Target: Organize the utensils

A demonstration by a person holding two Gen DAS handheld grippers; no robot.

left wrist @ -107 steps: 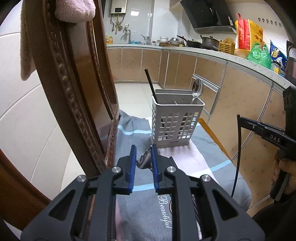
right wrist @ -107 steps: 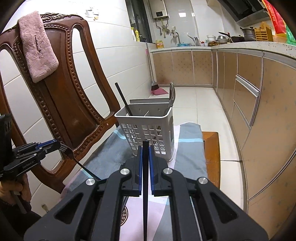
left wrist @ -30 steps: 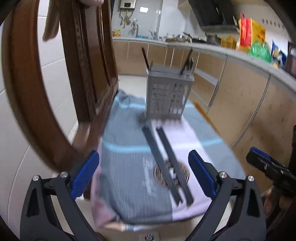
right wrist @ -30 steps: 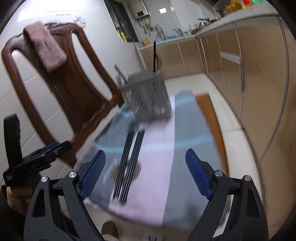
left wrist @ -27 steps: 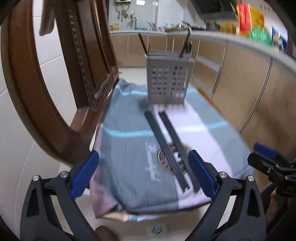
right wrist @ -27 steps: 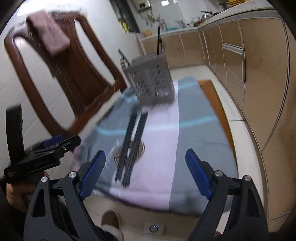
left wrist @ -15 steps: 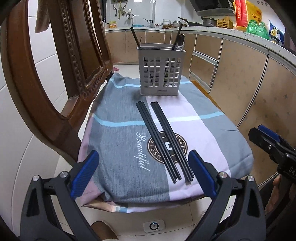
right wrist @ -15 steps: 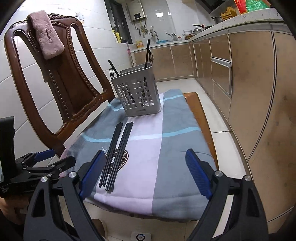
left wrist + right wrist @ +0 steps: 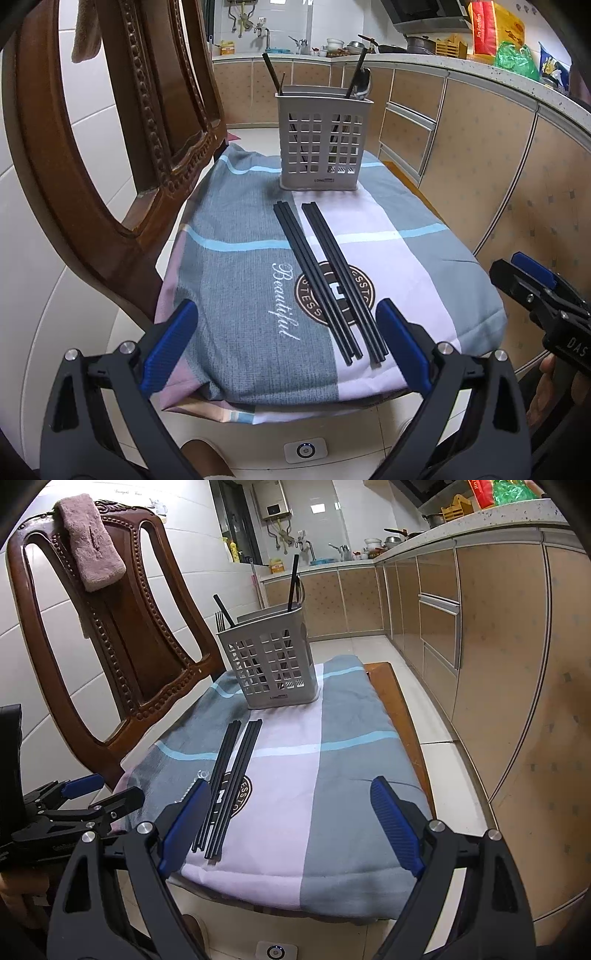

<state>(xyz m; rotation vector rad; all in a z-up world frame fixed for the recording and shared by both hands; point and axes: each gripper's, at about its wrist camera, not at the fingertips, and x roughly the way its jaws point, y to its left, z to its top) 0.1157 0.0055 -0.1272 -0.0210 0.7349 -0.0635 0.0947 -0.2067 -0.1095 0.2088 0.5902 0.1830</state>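
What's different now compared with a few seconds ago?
Both grippers have let go and pulled back: the left gripper released a fork, the right gripper a chopstick, both now standing in the basket. Jaws are wide open. The chopsticks on the cloth haven't moved.

Your patterned cloth covers the chair seat; a pink towel drapes its top rail.

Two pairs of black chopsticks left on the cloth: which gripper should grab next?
Left, probably. The left gripper, open, frames both pairs of black chopsticks between its fingers. The right gripper, also open, has them off towards its left finger. The grey slotted utensil basket stands straight ahead.
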